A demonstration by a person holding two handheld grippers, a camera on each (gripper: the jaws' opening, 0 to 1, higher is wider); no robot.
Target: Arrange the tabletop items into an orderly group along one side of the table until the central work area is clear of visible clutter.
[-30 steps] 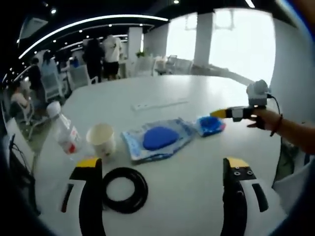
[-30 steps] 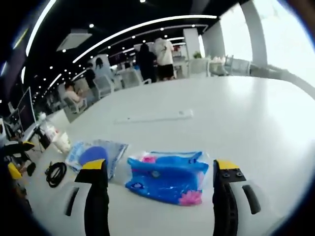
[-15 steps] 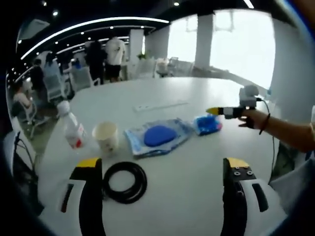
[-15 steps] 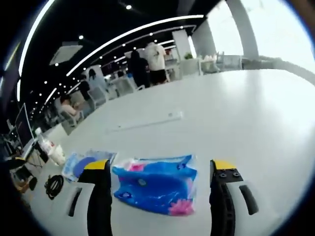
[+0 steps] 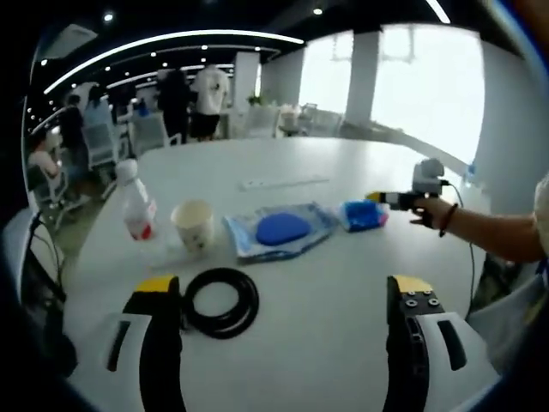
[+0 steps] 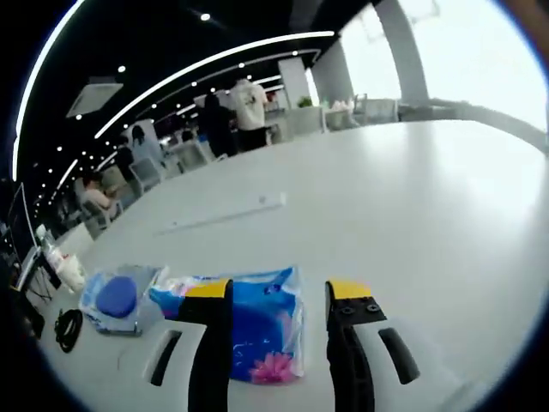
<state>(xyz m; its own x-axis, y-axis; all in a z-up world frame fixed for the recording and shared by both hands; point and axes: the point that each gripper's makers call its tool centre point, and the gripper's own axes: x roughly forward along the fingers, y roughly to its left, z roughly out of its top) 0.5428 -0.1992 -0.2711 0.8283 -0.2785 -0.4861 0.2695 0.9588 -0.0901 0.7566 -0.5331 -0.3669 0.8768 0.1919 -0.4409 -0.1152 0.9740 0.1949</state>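
Observation:
A blue tissue pack (image 6: 266, 330) with a pink flower print lies on the white table (image 6: 412, 197). My right gripper (image 6: 278, 292) is drawn in on the pack's right part, its left jaw over the pack and its right jaw close beside the pack's edge. In the left gripper view the same pack (image 5: 363, 215) and right gripper (image 5: 396, 199) sit at the far right, held by a hand (image 5: 433, 210). My left gripper (image 5: 283, 287) stands open above the table, a black cable coil (image 5: 221, 302) just inside its left jaw.
A paper cup (image 5: 193, 227), a plastic bottle (image 5: 137, 202) and a blue pad in a clear bag (image 5: 281, 230) stand in a row mid-table. A white power strip (image 5: 283, 181) lies farther back. People and chairs are beyond the table's far edge.
My right gripper's jaws have narrowed from wide open to close around the blue pack. The left gripper's camera has drawn back a little, its jaws still wide.

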